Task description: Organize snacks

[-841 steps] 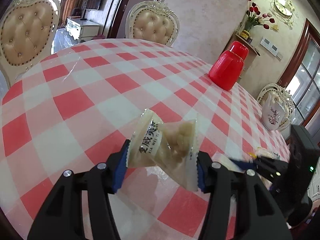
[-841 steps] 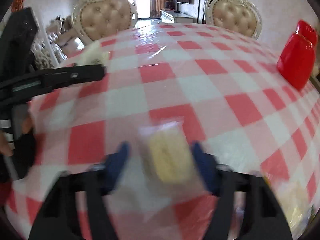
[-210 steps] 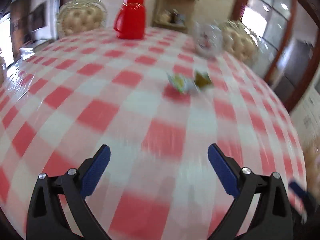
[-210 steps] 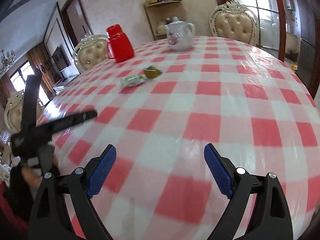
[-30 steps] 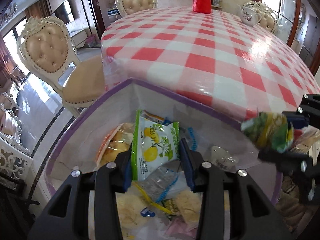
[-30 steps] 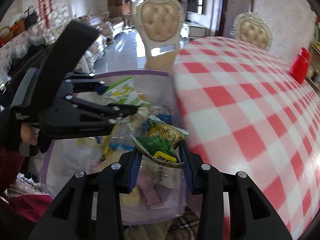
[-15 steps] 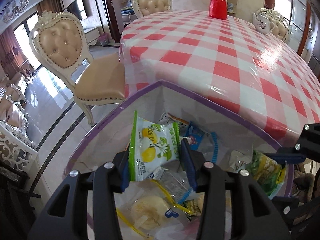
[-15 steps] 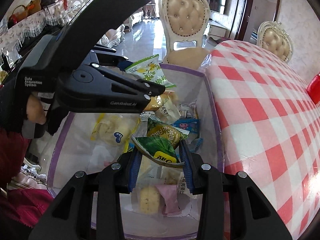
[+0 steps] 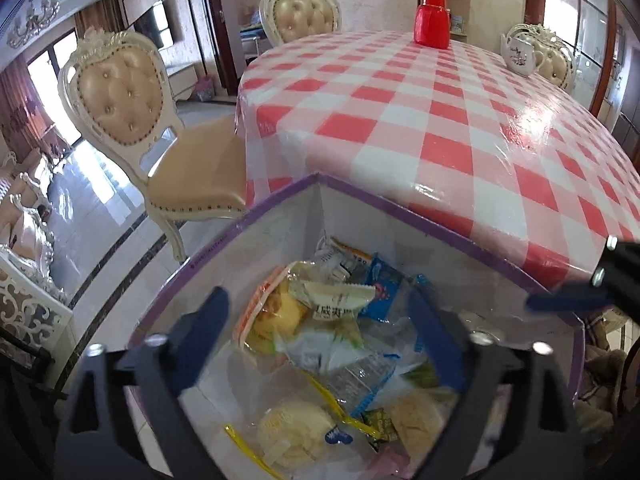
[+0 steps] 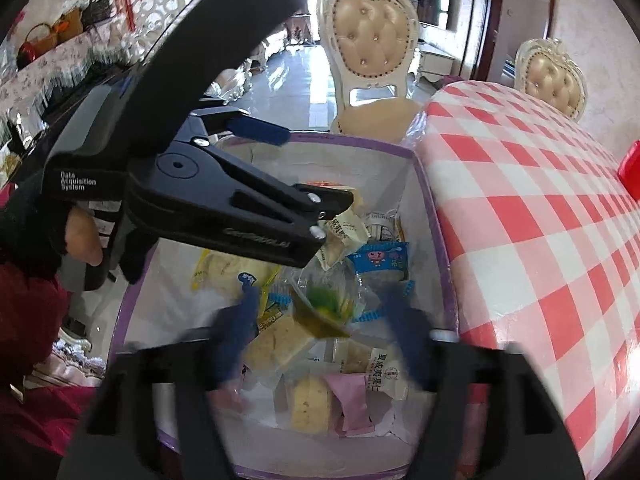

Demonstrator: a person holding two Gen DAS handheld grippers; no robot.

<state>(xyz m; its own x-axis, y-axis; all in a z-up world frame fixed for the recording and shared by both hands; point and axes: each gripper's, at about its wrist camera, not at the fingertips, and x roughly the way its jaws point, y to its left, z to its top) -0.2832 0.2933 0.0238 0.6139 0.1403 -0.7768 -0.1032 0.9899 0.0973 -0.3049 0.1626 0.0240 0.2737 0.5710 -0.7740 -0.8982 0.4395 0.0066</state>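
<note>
A: Tool state?
B: Left gripper [image 9: 318, 320] and right gripper [image 10: 320, 312], 2 in all, jaws opening, pinching nothing.
A: The snacks?
B: Green packet [image 10: 322, 306] falling between the right jaws, others lying inside the purple-rimmed box [image 9: 400, 216]. Probably light, crinkly, slippery; pinch a sealed edge.

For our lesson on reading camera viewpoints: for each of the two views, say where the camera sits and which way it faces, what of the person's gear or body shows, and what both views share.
Left wrist view: sits on the left gripper, looking down into the purple-rimmed box of snacks, checked table beyond; its own jaws are opening.
Right wrist view: sits on the right gripper, looking down into the same box; jaws opening, a green snack packet between them; the left gripper and a hand show.
Shared: box, snacks, table, cream chair.
</note>
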